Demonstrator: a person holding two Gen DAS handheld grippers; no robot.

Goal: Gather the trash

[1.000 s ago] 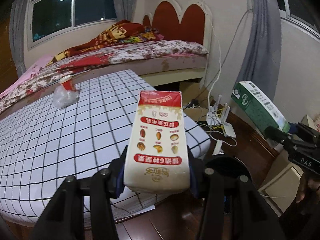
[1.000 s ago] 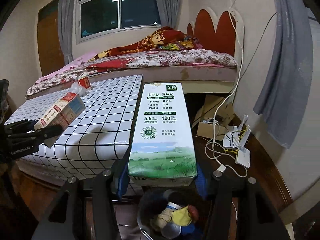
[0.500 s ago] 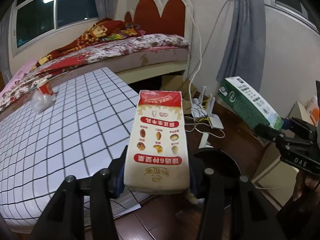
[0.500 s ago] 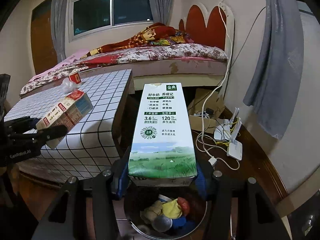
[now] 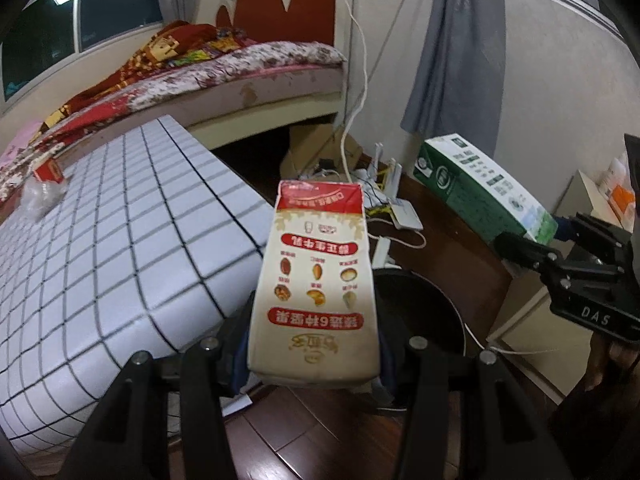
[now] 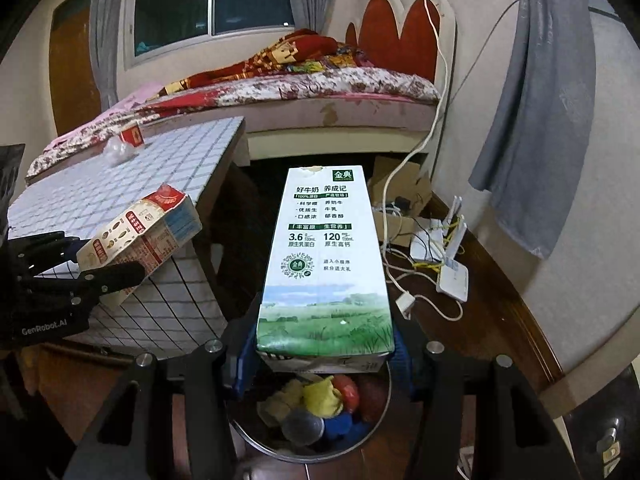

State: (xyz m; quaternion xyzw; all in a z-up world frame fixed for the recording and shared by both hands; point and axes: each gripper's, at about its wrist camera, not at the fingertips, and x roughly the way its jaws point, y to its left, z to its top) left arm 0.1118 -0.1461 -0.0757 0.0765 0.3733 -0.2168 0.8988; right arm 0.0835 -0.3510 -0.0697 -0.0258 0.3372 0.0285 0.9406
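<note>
From my right gripper [image 6: 324, 360] the trash bin [image 6: 256, 446] sits at six o'clock, directly beneath the green milk carton [image 6: 326, 264] it pinches, long axis running toward twelve. That hand is the nearer one, I judge. My left gripper [image 5: 314, 364] clamps the red-topped carton [image 5: 316, 280], also pointing to twelve; its bin rim [image 5: 432, 300] shows at three o'clock, just beside. The checked table [image 5: 100, 240] fills nine o'clock, with the bed [image 6: 320, 88] beyond at twelve.
</note>
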